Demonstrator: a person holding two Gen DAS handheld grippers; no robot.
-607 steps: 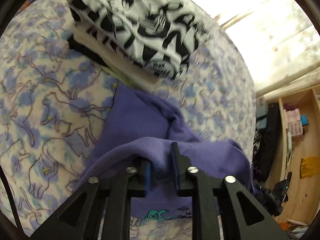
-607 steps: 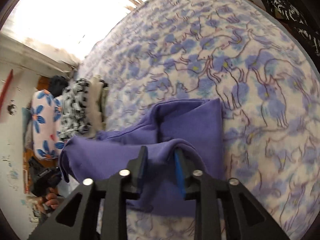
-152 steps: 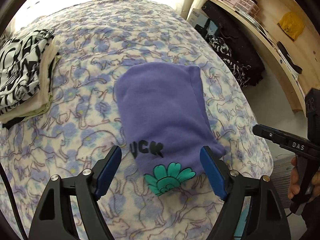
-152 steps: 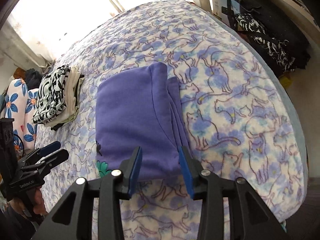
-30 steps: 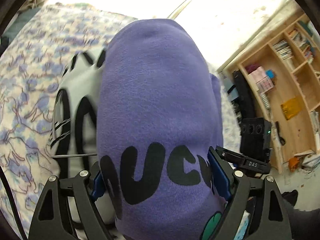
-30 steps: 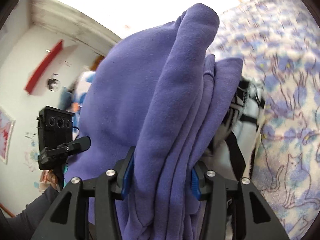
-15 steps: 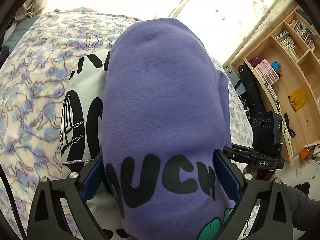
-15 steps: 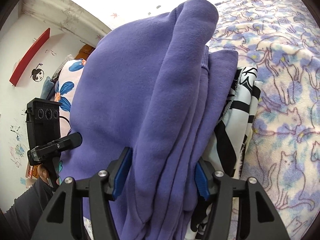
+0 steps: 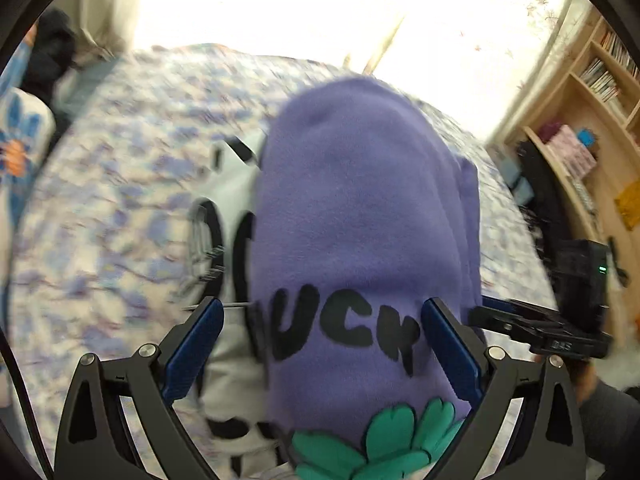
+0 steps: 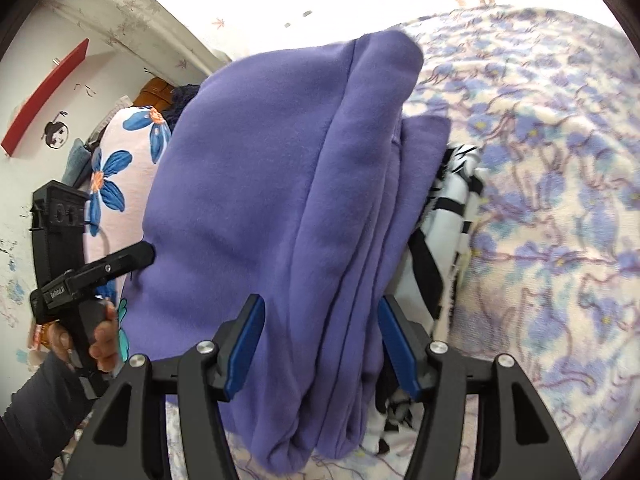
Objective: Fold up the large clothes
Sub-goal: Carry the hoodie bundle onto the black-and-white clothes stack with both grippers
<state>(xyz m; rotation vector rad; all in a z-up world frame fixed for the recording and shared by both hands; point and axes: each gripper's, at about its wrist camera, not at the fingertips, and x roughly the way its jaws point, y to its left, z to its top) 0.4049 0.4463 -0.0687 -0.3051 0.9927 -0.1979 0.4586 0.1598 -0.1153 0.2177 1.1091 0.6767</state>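
Observation:
A folded purple sweatshirt [image 9: 360, 208] with black letters and a green flower print lies on top of a black-and-white patterned garment [image 9: 228, 184] on the bed. My left gripper [image 9: 320, 344] is open wide at its near end, and the left pad stands clear of the cloth. From the side, the purple sweatshirt [image 10: 260, 180] shows as several stacked layers over the black-and-white patterned garment [image 10: 452, 200]. My right gripper [image 10: 322, 346] is open, its blue pads on either side of those layers without squeezing them.
The bed's cat-print blanket [image 9: 120, 200] spreads to the left, and also to the right of the stack as the blanket [image 10: 560, 160]. A floral pillow [image 10: 116, 168] lies behind the stack. Wooden shelves [image 9: 592, 152] stand at the right. A hand [image 10: 100, 344] grips the other tool's handle.
Both grippers' jaws have spread off the sweatshirt and both have drawn back and upward. The sweatshirt stays put on the black-and-white garment.

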